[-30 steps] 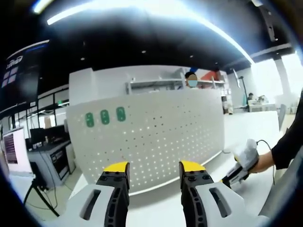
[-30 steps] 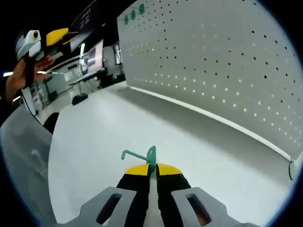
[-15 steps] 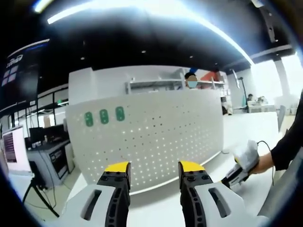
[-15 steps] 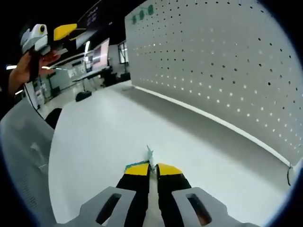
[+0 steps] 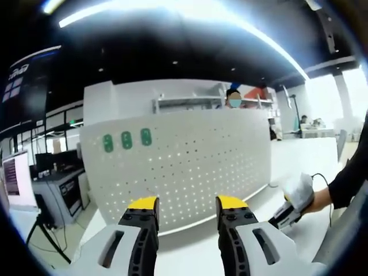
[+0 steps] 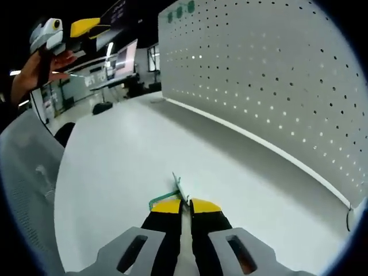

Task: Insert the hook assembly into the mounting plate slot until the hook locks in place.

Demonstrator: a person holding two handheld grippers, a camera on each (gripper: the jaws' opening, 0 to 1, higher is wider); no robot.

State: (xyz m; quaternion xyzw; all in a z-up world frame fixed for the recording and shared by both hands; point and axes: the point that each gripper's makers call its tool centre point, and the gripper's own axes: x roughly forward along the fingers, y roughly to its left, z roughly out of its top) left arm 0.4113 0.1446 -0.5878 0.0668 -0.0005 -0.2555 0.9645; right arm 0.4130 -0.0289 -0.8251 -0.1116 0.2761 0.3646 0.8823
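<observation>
Right hand-held gripper point(image 6: 183, 203): jaws closed on the green hook assembly point(image 6: 170, 194), held just above the white table point(image 6: 121, 155). Left hand-held gripper point(image 5: 179, 202): jaws apart, empty, raised facing the white perforated mounting plate point(image 5: 190, 155), which stands upright on the table

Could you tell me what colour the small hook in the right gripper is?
Teal green: the small metal hook, seen best in the right gripper view.

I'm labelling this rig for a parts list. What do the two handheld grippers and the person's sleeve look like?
Each gripper, left gripper and right gripper, has black jaws capped with yellow tips on light grey slotted bodies. The black sleeve reaches the wrist, and a thin dark cable loops from the white-bodied right gripper.
</observation>
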